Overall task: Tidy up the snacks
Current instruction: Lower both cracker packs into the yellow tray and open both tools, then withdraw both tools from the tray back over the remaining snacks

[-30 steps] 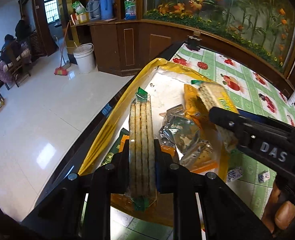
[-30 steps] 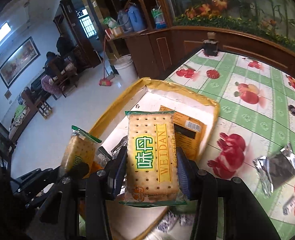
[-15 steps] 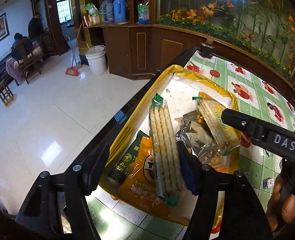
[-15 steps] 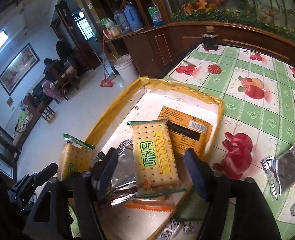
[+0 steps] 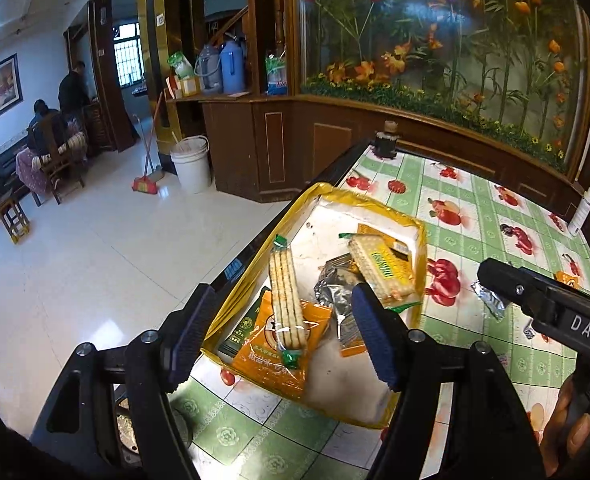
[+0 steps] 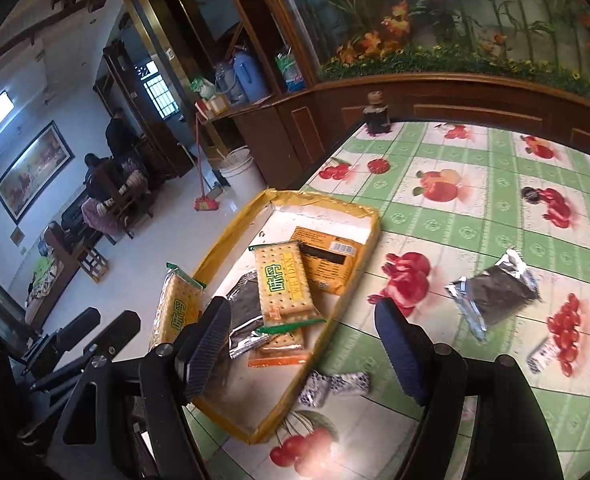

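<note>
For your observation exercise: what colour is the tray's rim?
Yellow; the tray rim shows best in the right wrist view.

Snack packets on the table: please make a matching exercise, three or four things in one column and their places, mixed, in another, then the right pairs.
Things:
1. silver foil packet
2. cracker packet marked WEILDAN
3. blue-and-white wrapped candies
4. dark jar

Places:
A. far edge of the tablecloth
B. in the yellow-rimmed tray, on other packets
C. on the cloth, touching the tray's near right side
D. on the cloth, right of the tray, apart

Pairs: 1-D, 2-B, 3-C, 4-A
</note>
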A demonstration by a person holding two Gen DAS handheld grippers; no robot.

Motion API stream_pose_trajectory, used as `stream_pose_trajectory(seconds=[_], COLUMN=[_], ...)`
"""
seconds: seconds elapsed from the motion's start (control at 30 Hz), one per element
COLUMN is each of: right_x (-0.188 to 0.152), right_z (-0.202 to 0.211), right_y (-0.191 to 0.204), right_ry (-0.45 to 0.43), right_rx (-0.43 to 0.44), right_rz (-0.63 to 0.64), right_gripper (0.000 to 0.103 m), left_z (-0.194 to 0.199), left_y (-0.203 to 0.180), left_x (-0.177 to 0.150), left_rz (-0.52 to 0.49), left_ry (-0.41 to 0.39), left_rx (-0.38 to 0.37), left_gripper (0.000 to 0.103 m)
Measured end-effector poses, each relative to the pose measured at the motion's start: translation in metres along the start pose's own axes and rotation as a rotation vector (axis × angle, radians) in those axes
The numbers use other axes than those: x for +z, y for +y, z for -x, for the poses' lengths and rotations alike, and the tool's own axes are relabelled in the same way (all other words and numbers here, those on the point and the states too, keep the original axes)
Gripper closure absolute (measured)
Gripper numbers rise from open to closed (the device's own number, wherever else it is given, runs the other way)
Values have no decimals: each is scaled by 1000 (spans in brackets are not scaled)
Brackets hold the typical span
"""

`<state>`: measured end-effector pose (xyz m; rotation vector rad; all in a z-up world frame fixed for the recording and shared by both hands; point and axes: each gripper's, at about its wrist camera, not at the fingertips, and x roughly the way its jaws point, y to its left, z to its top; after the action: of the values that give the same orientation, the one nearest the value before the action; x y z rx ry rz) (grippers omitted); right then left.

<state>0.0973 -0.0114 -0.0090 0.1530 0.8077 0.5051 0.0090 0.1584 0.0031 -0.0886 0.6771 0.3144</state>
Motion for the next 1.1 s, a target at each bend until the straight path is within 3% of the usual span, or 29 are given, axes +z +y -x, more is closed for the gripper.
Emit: stream_pose_trajectory(seconds=[0.1,0.43,1.1], right_x=[-5,-29,-55], right_z=[20,76,131], right_y=[-4,-17,-28], right_ry=[-27,-93,-147], right_rx=[-30,-136,-158], right_rz=[-1,13,-14], right_gripper=[27,23,23], left_z=[13,42,84], left_y=[-5,-30,-49], left_x=[0,0,-6], left_rz=[-7,-50,-95], left_ry=[-27,-73,-144], left_rx=[-6,-37,-37], left_gripper=[24,24,24])
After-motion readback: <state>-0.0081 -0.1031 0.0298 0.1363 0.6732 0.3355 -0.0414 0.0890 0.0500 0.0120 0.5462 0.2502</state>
